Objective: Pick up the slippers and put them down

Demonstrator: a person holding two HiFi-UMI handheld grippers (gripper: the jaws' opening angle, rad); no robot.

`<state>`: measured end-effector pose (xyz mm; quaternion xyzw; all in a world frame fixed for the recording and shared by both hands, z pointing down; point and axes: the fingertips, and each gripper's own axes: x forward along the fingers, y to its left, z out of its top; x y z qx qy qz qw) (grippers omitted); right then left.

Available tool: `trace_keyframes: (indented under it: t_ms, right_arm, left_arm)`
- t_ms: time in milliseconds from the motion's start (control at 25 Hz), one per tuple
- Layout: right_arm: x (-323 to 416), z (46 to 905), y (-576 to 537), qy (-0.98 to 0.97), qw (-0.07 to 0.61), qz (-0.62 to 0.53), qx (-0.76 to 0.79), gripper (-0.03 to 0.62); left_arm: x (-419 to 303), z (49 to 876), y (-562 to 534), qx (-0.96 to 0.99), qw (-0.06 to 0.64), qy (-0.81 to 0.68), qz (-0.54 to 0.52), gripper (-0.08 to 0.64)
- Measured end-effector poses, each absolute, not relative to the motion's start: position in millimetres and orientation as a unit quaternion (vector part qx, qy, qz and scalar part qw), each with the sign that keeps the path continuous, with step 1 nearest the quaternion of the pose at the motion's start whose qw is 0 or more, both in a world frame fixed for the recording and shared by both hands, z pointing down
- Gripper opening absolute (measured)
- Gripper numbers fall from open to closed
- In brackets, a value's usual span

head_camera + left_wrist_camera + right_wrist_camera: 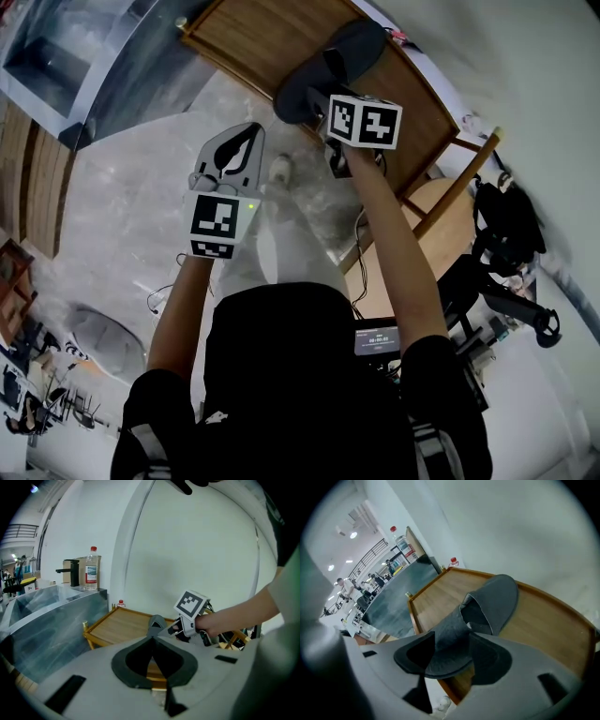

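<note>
Head view gives us 1 dark grey slipper [343,54] lying on a wooden table [246,37] whose top has a raised rim like a shallow tray. The slipper is the only thing in it, and its heel end reaches over the near rim. The right gripper [452,644] points down at that heel. In the right gripper view its 2 jaws stand wide, with the heel between them but no pad pressing on it, and the sole rests flat on the wood.

The left gripper [246,139] hangs over the pale marbled floor [141,197], well apart from the table. Its jaws are drawn together at the tips, with nothing between them.

Beside the table stands a grey-blue box-like unit [51,620] with an open top. We cannot tell what it holds.

Only the left gripper view shows us a red-capped bottle [92,568] upright on the ledge behind that unit, and the hand bringing the right gripper up to the slipper. Only the right gripper view shows a distant hall with people.
</note>
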<state>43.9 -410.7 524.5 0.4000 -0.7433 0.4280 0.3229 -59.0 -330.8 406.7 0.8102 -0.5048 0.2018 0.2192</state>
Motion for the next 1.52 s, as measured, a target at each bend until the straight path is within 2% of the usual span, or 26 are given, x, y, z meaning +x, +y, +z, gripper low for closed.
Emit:
trace_keyframes:
  t_ms: [200, 360, 560, 600, 1120, 1520]
  right_arm:
    - [44, 533, -414, -0.731, 0.326, 0.436, 0.412, 0.198]
    - [44, 537, -413, -0.727, 0.332, 0.441, 0.409, 0.154]
    - [43, 536, -411, -0.727, 0.34, 0.432, 0.411, 0.03]
    - [42, 535, -411, -0.729, 0.344, 0.424, 0.412, 0.023]
    - [53, 524, -409, -0.738, 0.369, 0.371, 0.427, 0.006]
    - [63, 495, -406, -0.759, 0.35, 0.337, 0.433, 0.005]
  left_arm:
    - [-60, 412, -329, 0.808, 0.222, -0.506, 0.205, 0.005]
    - [-58, 415, -328, 0.806, 0.227, -0.507, 0.206, 0.005]
    - [-58, 412, -328, 0.805, 0.232, -0.509, 0.199, 0.005]
    - [-58, 412, -327, 0.805, 0.23, -0.509, 0.2, 0.005]
    - [-50, 410, -316, 0.813, 0.23, -0.495, 0.204, 0.005]
    - [-43, 398, -316, 0.822, 0.225, -0.479, 0.21, 0.005]
